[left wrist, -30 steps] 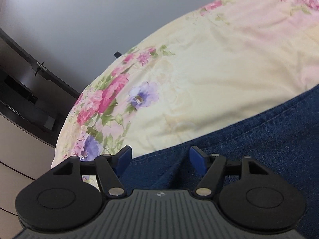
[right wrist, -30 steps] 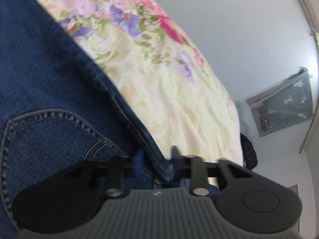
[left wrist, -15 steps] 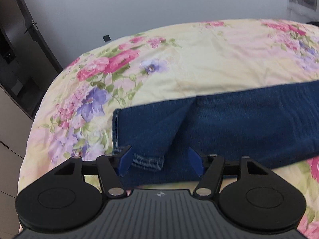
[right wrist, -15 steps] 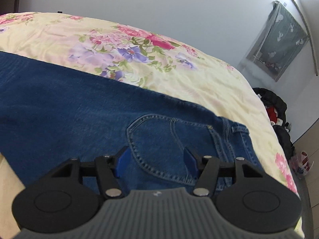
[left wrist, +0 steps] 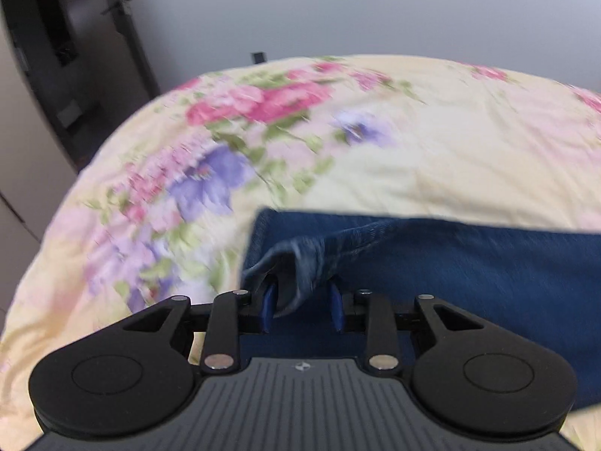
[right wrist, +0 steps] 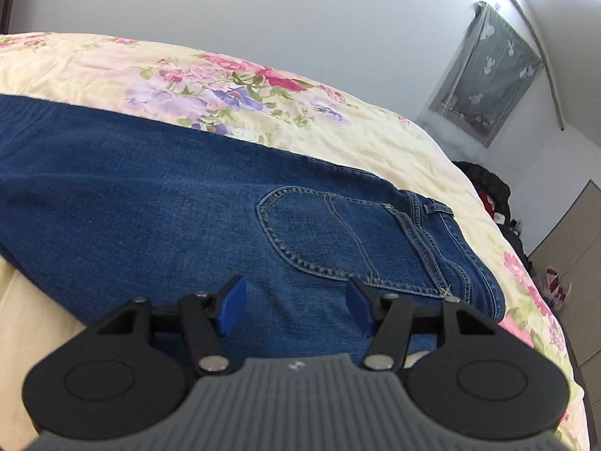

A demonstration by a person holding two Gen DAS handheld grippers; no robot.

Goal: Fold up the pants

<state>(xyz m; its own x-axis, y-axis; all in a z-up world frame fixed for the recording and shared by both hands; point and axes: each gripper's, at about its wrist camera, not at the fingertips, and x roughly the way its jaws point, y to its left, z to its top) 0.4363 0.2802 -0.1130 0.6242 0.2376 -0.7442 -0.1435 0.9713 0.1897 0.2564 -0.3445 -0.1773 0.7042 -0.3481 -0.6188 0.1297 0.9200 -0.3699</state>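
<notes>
Blue denim pants [right wrist: 169, 203] lie folded lengthwise across a floral bedspread [right wrist: 94, 67], with the back pocket [right wrist: 330, 233] and waistband at the right. In the left wrist view the leg end [left wrist: 469, 263] reaches the middle of the bed. My left gripper [left wrist: 302, 310] has its blue pads closing around the bunched hem [left wrist: 296, 267], which is lifted off the bed. My right gripper [right wrist: 295, 306] is open and empty, just above the seat of the pants below the pocket.
The bedspread [left wrist: 432, 143] covers the bed, whose edge falls away at the left. A dark cabinet [left wrist: 56, 45] stands at the far left by the wall. In the right wrist view dark bags [right wrist: 492, 191] lie on the floor past the bed's right edge.
My left gripper moved onto the hem, its jaws narrowed around it and the denim bunched up. My right gripper let go of the waist edge earlier, stays open and shifted slightly over the seat.
</notes>
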